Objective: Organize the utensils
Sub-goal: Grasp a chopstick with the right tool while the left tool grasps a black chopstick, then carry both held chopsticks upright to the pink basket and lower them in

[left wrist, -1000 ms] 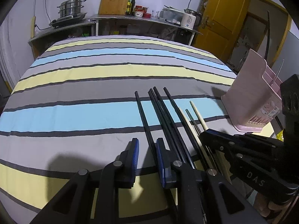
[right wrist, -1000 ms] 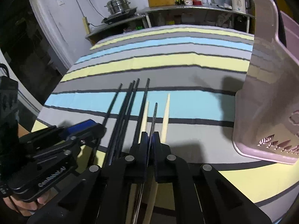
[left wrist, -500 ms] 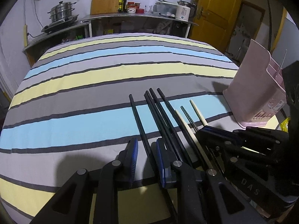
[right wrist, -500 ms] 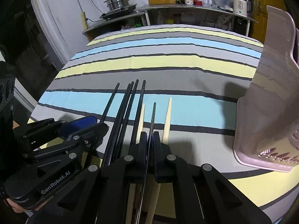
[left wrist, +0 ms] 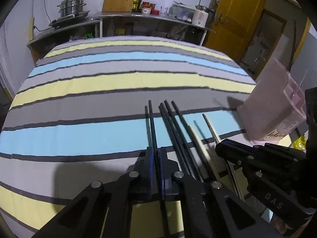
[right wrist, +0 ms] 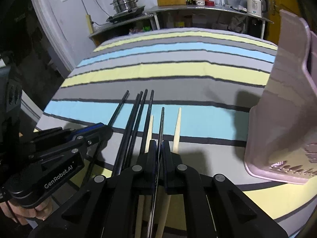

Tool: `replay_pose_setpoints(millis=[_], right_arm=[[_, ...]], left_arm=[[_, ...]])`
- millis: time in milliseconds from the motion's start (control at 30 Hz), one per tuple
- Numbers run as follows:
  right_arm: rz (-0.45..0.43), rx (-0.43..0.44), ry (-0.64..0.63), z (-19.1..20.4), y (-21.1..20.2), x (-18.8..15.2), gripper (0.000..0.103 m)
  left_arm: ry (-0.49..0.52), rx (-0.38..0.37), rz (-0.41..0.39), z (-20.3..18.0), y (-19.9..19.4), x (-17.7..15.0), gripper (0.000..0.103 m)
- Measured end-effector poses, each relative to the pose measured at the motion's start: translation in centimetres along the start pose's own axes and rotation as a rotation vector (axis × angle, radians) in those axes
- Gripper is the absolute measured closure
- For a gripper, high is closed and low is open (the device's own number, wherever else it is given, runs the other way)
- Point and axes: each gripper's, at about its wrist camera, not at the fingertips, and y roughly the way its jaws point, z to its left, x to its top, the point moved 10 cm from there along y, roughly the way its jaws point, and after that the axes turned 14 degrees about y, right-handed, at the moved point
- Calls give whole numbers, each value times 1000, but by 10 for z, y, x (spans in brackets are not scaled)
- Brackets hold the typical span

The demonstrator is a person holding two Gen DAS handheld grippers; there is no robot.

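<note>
Several black chopsticks and two pale wooden chopsticks lie side by side on the striped cloth. My left gripper is shut on one black chopstick and holds it slightly off the cloth. It also shows in the right wrist view. My right gripper is shut on a thin dark metal chopstick, lifted between the two wooden ones. It also shows in the left wrist view. A pink utensil holder stands to the right, also in the left wrist view.
The striped cloth covers a wide table. A metal counter with a steamer pot, bottles and a kettle stands at the back. A wooden door is at the back right.
My left gripper has shut on the leftmost black chopstick and lifted it. My right gripper has stayed shut on the metal chopstick and raised it a little.
</note>
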Motion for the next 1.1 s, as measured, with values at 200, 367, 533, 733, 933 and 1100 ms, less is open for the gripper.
replay_pose_setpoints(millis=[200, 367, 533, 733, 933, 1100], right_arm=[[-47, 30, 5, 5, -26, 9, 98], [-96, 61, 7, 11, -56, 15, 98], [-147, 88, 13, 15, -87, 18, 98], [-199, 109, 20, 17, -121, 20, 98], [-237, 118, 25, 17, -143, 22, 98], [-268, 126, 35, 11, -160, 22, 98]], left_arm=[[12, -9, -68, -6, -36, 13, 98], [14, -26, -126, -11, -72, 23, 98], [22, -40, -176, -14, -108, 28, 98], [38, -59, -224, -22, -145, 36, 98], [56, -71, -258, -32, -170, 43, 98], [65, -93, -279, -42, -184, 51, 98]])
